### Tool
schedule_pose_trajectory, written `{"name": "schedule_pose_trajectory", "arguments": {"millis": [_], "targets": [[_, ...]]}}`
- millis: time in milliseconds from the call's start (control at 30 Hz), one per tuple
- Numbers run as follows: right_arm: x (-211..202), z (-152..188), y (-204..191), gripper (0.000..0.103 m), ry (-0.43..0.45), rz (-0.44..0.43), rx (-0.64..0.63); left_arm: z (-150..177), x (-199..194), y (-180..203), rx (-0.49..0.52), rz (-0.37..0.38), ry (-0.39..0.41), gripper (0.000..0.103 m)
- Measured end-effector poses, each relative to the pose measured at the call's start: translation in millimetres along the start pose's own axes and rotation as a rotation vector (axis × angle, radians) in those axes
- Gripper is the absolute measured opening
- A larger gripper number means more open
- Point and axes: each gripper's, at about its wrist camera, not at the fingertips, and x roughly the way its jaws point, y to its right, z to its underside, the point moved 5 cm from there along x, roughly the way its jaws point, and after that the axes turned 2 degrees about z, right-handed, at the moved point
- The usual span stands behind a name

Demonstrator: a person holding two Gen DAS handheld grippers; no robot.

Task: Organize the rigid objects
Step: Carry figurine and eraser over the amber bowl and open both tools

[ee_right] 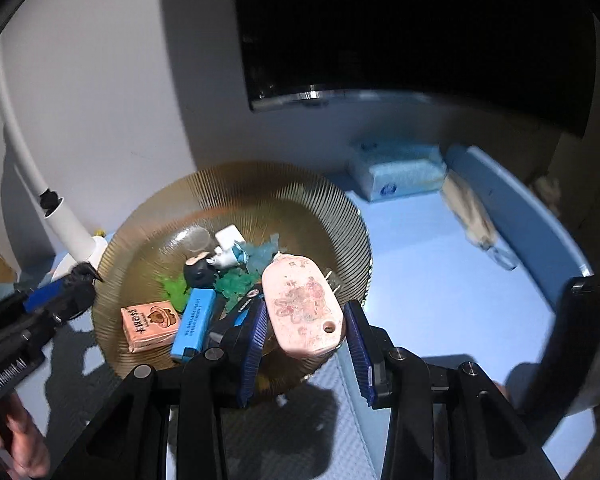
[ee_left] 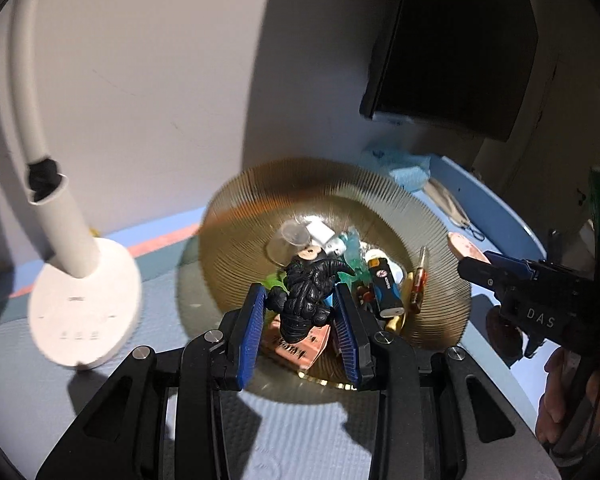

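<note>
An amber ribbed glass bowl holds a mix of small items: an orange box, a blue lighter, a white adapter and green plastic bits. Above its near rim my left gripper is shut on a black toy figure, which also shows at the left gripper in the right wrist view. My right gripper is shut on a pink oval flowered piece over the bowl's right side. From the left wrist view the right gripper holds the pink piece beyond the rim.
A white lamp base with its bent arm stands left of the bowl. A blue tissue pack and a dark screen are at the back. A raised blue edge curves along the right. A person's hand holds the left gripper's handle.
</note>
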Motion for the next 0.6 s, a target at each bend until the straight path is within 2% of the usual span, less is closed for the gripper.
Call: {"name": "schedule_pose_trajectory", "arguments": {"millis": [233, 267, 300, 333, 367, 400, 600], "targets": [[20, -3, -1, 0.039, -0.010, -0.019, -0.001, 2, 21, 7, 0.009, 0.020, -0.018, 0.032], [22, -4, -2, 0.039, 0.002, -0.035, -0.002, -1, 18, 8, 0.006, 0.029, -0.001, 0.038], [21, -6, -2, 0.046, 0.014, -0.054, -0.003, -2, 15, 8, -0.003, 0.029, 0.009, 0.047], [20, -8, -1, 0.051, 0.019, -0.061, 0.004, -3, 10, 6, -0.014, 0.024, 0.019, 0.072], [18, -8, 2, 0.060, 0.026, -0.057, 0.018, -4, 5, 3, -0.027, 0.019, 0.035, 0.088], [15, -8, 4, 0.060, 0.036, -0.055, 0.028, -4, -5, -1, -0.040, 0.007, 0.067, 0.088], [-6, 5, 7, 0.060, 0.036, -0.084, 0.055, 4, -48, -26, -0.090, -0.030, 0.113, 0.088]]}}
